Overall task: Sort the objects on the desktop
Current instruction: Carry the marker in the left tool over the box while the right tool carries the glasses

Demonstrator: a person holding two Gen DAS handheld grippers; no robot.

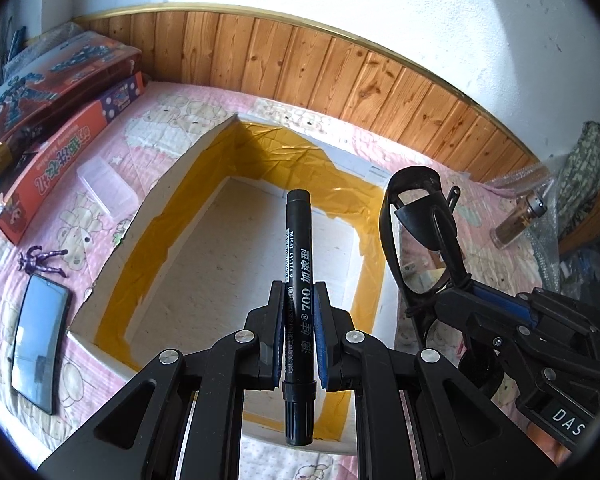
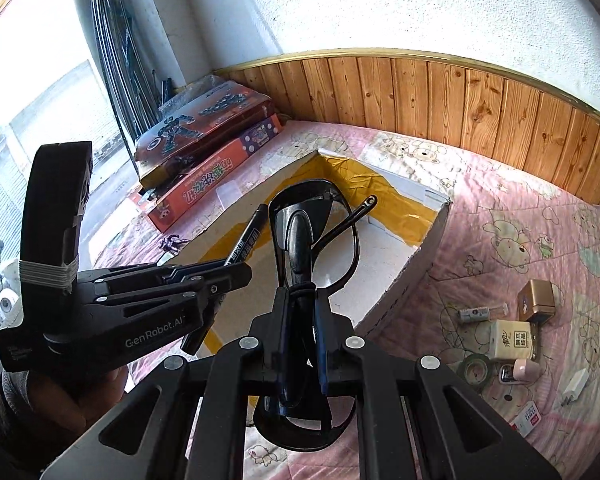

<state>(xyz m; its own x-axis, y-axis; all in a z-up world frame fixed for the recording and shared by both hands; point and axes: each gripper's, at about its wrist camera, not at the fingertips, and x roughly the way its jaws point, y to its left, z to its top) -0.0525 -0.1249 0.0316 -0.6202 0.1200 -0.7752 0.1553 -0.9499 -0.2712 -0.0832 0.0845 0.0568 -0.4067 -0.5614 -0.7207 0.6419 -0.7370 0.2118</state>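
My left gripper (image 1: 299,292) is shut on a black marker pen (image 1: 299,240) and holds it above a white foam box lined with yellow tape (image 1: 156,240). My right gripper (image 2: 301,300) is shut on folded black glasses (image 2: 314,216), also over the box (image 2: 428,240). In the left wrist view the glasses (image 1: 418,216) and the right gripper (image 1: 456,284) sit to the right of the marker. In the right wrist view the left gripper (image 2: 228,268) with the marker (image 2: 248,240) is at the left.
The box lies on a pink quilt (image 1: 100,216). To its left are stacked toy boxes (image 1: 60,92), a clear plastic case (image 1: 106,184), a purple figurine (image 1: 40,260) and a phone (image 1: 40,340). To its right are a brown bottle (image 1: 520,220) and several small items (image 2: 508,336). A wood-panelled wall (image 2: 420,96) is behind.
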